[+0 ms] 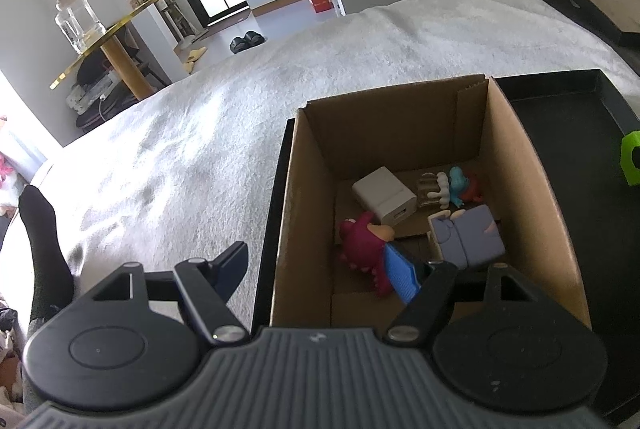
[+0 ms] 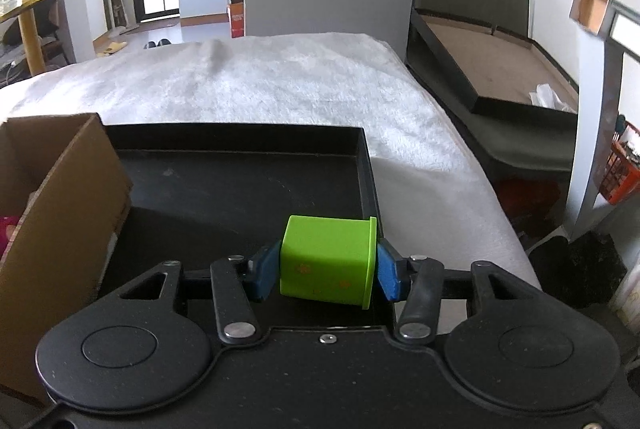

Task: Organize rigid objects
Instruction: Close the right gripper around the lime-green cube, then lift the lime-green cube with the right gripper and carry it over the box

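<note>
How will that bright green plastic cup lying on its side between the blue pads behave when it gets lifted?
The green plastic cup looks hollow, so it is probably light. Its walls show no denting between the right gripper pads, so it seems stiff. The smooth surface and slight taper might let it slip towards its narrower base; the flared rim by one pad may help check that.

My left gripper (image 1: 320, 275) is black, with two round discs at its base, silver rivets on the linkage bars, triangular cut-outs in its arms, and a grey ribbed body between the discs bearing one small pale mark. Its fingers (image 1: 234, 267) wear dark blue pads. My right gripper (image 2: 328, 271) is the same build (its centre plate looks smooth, speckled black with one silver screw), also blue-padded. On my foot is a black sock (image 1: 42, 245).
</note>
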Tool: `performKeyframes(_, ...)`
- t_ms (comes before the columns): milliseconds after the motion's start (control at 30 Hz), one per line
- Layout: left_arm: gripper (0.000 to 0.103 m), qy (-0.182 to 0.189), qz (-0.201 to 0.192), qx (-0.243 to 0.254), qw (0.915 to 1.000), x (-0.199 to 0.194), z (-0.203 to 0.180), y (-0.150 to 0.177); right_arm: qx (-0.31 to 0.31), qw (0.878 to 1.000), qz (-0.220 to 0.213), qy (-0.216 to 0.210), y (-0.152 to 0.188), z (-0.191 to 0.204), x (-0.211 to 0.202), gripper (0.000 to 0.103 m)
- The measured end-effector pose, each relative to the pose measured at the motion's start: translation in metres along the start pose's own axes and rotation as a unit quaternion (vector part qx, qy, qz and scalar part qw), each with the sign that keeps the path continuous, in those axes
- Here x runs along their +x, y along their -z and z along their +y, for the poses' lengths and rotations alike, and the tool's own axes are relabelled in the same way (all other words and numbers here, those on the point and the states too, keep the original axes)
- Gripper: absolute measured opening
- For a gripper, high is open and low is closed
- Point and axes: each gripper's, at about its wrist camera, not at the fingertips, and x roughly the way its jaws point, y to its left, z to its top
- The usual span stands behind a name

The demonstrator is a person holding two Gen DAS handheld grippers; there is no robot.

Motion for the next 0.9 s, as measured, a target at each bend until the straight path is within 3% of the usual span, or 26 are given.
performKeyframes(900, 0.073, 0.027, -0.02, -0.043, 0.9985, -0.013, 0.023, -0.003, -0.053, 0.993, -0.074, -0.068, -0.034, 0.041, -0.066, 0.049)
